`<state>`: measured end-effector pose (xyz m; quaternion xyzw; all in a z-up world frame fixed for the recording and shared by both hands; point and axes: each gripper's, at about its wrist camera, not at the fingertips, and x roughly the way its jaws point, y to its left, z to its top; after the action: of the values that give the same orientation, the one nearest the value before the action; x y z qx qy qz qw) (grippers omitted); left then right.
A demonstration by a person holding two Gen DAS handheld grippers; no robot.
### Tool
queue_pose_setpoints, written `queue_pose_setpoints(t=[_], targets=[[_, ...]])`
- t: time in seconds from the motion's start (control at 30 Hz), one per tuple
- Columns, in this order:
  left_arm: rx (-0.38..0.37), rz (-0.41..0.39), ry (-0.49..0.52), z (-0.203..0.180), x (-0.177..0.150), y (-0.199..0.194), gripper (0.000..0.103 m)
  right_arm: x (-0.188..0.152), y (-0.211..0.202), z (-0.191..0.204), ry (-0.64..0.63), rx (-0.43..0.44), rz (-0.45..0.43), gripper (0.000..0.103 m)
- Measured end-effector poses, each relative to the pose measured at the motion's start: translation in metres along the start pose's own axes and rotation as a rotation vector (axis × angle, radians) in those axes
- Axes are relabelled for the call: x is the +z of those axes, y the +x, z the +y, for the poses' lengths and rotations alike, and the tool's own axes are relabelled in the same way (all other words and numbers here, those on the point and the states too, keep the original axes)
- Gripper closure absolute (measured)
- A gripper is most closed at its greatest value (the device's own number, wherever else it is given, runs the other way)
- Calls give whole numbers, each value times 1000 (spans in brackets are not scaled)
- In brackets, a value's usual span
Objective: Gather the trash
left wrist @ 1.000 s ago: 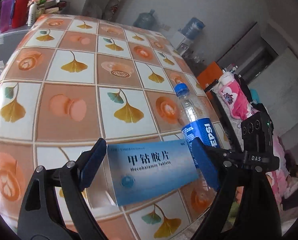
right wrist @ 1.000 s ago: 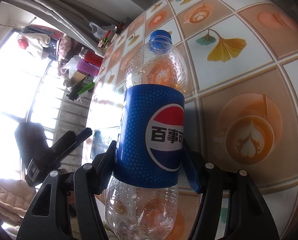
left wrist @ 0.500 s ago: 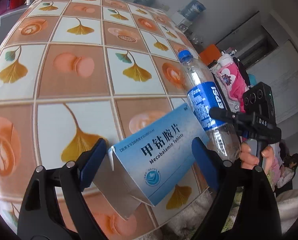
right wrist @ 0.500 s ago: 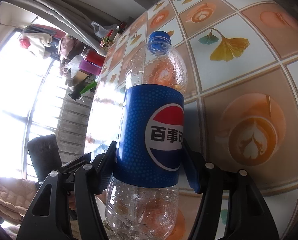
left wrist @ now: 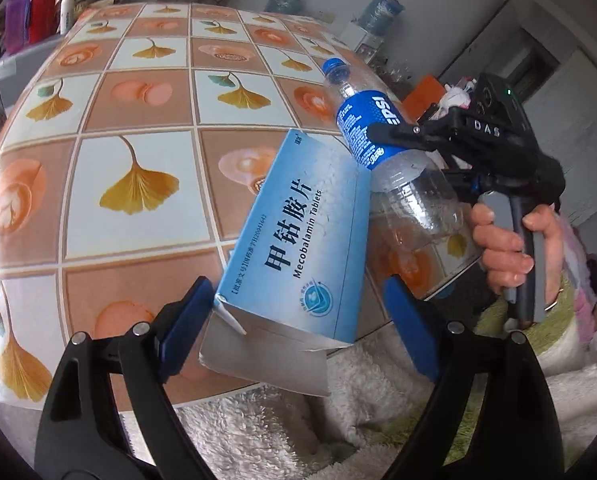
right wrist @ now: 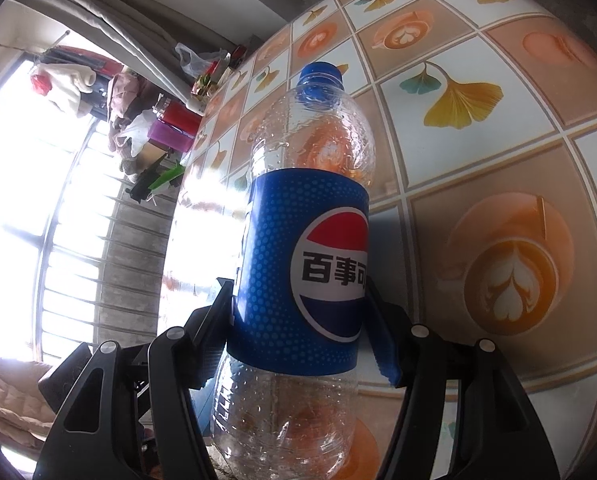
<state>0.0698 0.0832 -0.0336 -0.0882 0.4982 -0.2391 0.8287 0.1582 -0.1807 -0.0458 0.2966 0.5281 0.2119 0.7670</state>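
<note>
The left claw (left wrist: 294, 320) is seen with its blue pads spread wide around a light blue medicine box (left wrist: 298, 248). The left pad touches the box's lower left corner, while a clear gap is left between the right pad and the box's right edge, so whether the box is truly pinched cannot be told. The box is tilted, its open grey flap hanging at the near end, and it is carried over the near edge of the surface (left wrist: 138, 168) (a cloth printed with ginkgo leaves and coffee cups).

The right claw (right wrist: 298, 320) is closed on a clear plastic bottle (right wrist: 310, 240), the pads pressed against both sides of its blue label. The bottle appears empty and its blue cap is screwed on. In the left wrist view the same bottle (left wrist: 378, 140) is seen just beside the box's far right corner, its cap pointing up and away over the surface, and the right claw (left wrist: 394, 140) is gripped by a hand (left wrist: 506, 248) to the right of the box.

Below the box, past the surface's edge, white fluffy fabric (left wrist: 358, 392) is visible. Far beyond the box, large water jugs (left wrist: 378, 12) stand near the wall.
</note>
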Motion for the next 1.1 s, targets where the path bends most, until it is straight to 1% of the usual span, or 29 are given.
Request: queue_pose_setpoints(t=[0.1, 0.17, 0.23, 0.3, 0.37, 0.43, 0.57, 0.73, 0.8, 0.87, 0.9, 0.93, 1.03, 1.1], targets=[[53, 6, 61, -12, 0, 6, 20, -1, 2, 5, -5, -7, 3, 43], [80, 3, 74, -15, 2, 9, 21, -1, 5, 8, -7, -1, 11, 43], [104, -8, 78, -17, 4, 12, 29, -1, 8, 11, -11, 8, 21, 43], [134, -23, 95, -18, 7, 15, 35, -1, 12, 14, -20, 9, 29, 43], [147, -34, 93, -17, 10, 17, 36, 1, 13, 17, -29, 3, 32, 43], [149, -46, 77, -13, 13, 17, 36, 2, 15, 17, -31, 1, 40, 43], [190, -74, 14, -3, 21, 17, 37, 2, 13, 17, -36, -9, 52, 43], [255, -119, -116, 17, 34, 15, 36, -7, 6, 20, -64, -53, 70, 43], [249, -131, -166, 22, 36, 13, 35, -12, 4, 23, -79, -69, 78, 43], [227, -134, -198, 24, 36, 10, 31, -15, 3, 27, -100, -86, 90, 42], [205, -140, -208, 25, 36, 8, 25, -16, 3, 28, -105, -92, 92, 42], [191, -149, -212, 25, 36, 5, 22, -17, 3, 29, -107, -98, 94, 42], [167, -175, -208, 24, 38, -3, 20, -18, 3, 31, -113, -102, 99, 41], [163, -171, -203, 24, 40, -3, 20, -19, 4, 32, -120, -104, 101, 40]])
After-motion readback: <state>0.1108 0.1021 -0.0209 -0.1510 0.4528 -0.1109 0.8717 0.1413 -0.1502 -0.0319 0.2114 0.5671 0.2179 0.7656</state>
